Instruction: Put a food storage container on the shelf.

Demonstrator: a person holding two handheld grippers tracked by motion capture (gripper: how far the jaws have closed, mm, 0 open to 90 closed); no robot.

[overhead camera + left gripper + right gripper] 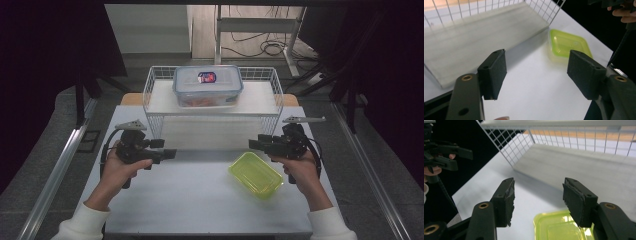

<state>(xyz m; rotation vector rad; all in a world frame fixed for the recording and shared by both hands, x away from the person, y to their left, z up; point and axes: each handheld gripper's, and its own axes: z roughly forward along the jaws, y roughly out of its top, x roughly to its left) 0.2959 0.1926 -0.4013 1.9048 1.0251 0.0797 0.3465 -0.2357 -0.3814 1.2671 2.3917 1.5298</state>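
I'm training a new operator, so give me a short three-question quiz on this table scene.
1. True or false: the left gripper holds the green tray.
2. Where does the lidded clear box sit? A) on the table B) on the wire rack
3. Which gripper is nearer the green tray?

Key: 1. False; its jaws stand open with nothing between them. 2. B. 3. The right gripper.
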